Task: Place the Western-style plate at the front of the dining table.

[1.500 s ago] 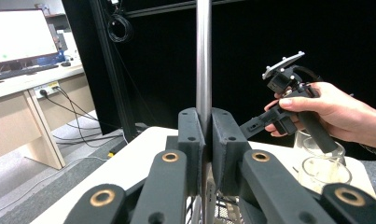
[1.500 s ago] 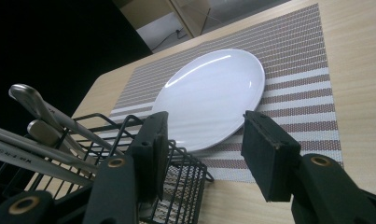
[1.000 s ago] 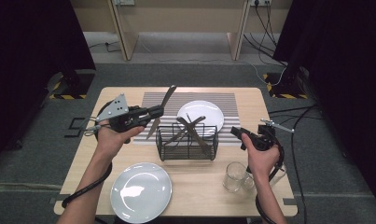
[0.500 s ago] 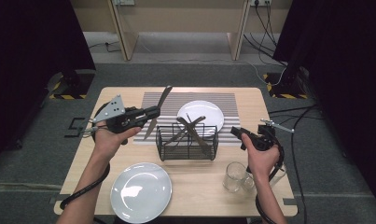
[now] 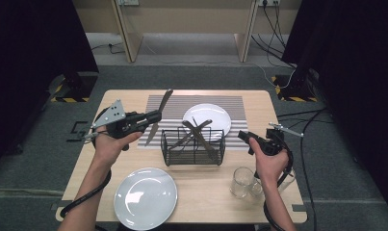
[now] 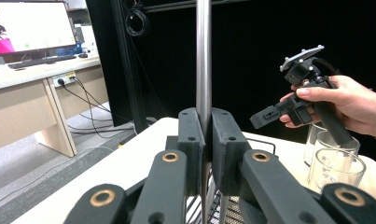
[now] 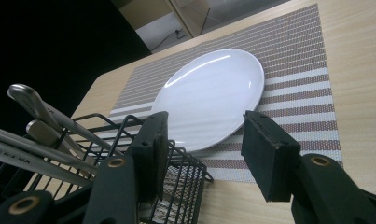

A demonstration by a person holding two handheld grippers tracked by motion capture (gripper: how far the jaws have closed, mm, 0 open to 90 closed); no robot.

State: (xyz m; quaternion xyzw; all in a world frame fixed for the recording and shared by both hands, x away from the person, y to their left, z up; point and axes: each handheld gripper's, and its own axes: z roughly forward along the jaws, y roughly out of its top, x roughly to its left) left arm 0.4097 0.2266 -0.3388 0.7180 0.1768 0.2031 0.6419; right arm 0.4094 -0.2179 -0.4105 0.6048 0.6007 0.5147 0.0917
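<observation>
- Wood table (image 5: 100,159) carries a striped mat (image 5: 239,101), two white plates, a wire basket and glasses.
- The near plate (image 5: 145,197) lies bare at the front edge; the far plate (image 5: 215,115) lies on the mat behind the basket.
- The black basket (image 5: 194,149) stands mid-table, with several utensils leaning crossed inside it.
- The left gripper (image 5: 153,117) is raised left of the basket, jaws clamped on a knife (image 5: 159,113); the blade slants up and away over the mat, clear of the table.
- The left gripper view shows the knife (image 6: 203,56) pinched flat between the pads, running straight up.
- The right gripper (image 5: 243,136) waits just right of the basket, jaws apart and holding nothing.
- Two glasses (image 5: 242,182) stand by the right hand (image 5: 271,161).
- The step in hand appears to be laying the knife at a place setting: keep the grip firm, level the blade before lowering, and set it down beside a plate, clear of the rim.
</observation>
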